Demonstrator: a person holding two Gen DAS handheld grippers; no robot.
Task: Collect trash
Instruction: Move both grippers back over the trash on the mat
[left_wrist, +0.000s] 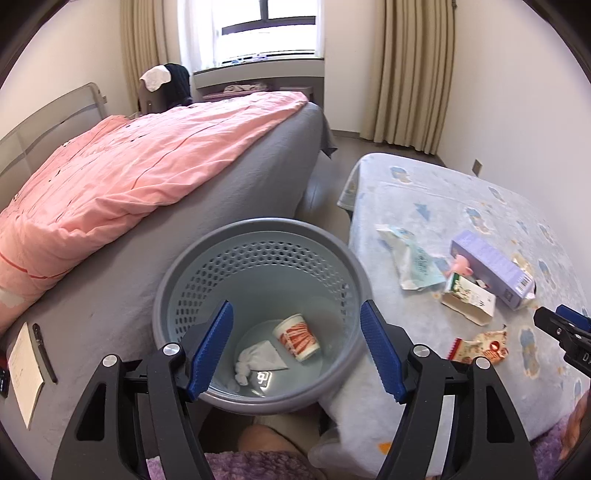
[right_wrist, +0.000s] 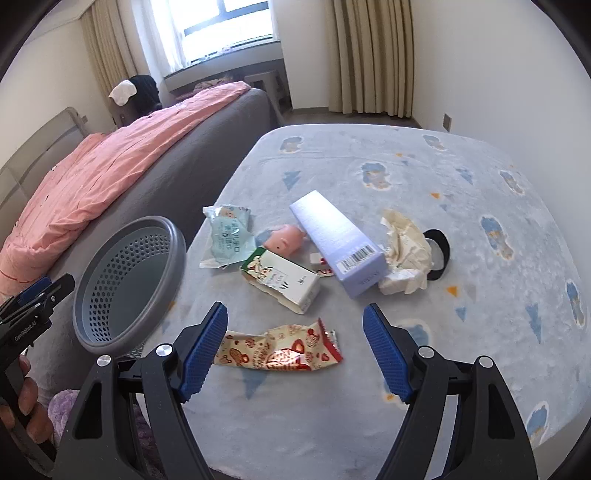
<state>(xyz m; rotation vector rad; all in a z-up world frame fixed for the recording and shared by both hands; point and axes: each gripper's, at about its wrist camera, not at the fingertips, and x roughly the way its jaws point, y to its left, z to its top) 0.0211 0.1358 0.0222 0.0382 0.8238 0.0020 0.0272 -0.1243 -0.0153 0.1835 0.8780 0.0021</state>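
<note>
Right tool (right_wrist: 295, 349) spread apart over snack wrapper (right_wrist: 280, 350) — long axis crosswise; left tool (left_wrist: 297, 347) apart too.

Blue blanket (right_wrist: 369, 166), snack wrapper (right_wrist: 280, 350), cartons (right_wrist: 280, 280), tissue (right_wrist: 406, 254)

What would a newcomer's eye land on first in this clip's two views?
Probably the litter strewn over the pale blue patterned blanket: a long lilac cardboard box, a small white carton, a crumpled red-and-cream snack wrapper nearest the open right tool. Next, the round grey perforated plastic bin beside the bed, already holding a red-and-white paper cup and a white crumpled tissue, under the open left tool.
</note>
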